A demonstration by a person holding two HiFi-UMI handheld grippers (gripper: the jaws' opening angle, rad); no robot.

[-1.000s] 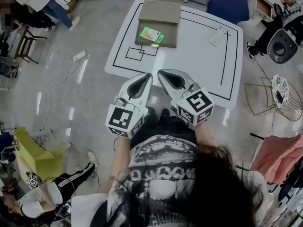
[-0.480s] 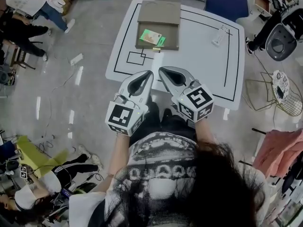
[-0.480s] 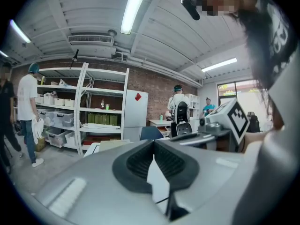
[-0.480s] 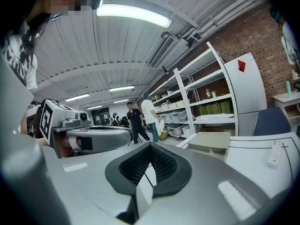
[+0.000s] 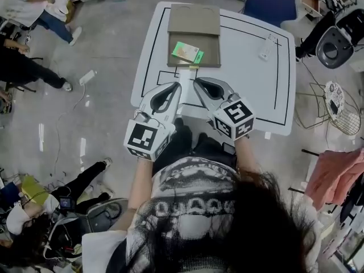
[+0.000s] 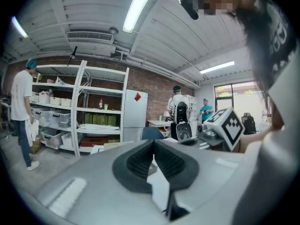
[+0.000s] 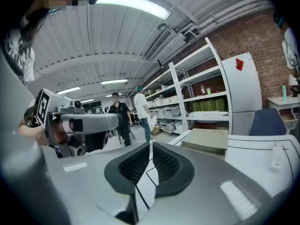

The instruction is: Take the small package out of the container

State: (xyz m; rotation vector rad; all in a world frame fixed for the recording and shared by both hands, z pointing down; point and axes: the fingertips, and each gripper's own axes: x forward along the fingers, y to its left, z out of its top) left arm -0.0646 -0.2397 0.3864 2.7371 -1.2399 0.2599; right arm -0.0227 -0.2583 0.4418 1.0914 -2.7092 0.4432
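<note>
Both grippers hover over the near edge of the counter (image 5: pixel 250 78), side by side, tips pointing to 12 o'clock. The left gripper (image 5: pixel 177 87) has its jaws together on nothing, and the right gripper (image 5: pixel 197 83) is the same, pads meeting with only the counter showing past them.

The small package (image 5: pixel 186 52), green, lies flat inside the open container (image 5: pixel 211 50) at the far edge, dead ahead at 12 o'clock and well apart from both tips. Its long axis runs roughly from 10 to 4 o'clock, skewed to the container walls. It sits almost on the line between my two grippers, so I judge neither clearly nearer. Either one must reach forward and open before descending.
</note>
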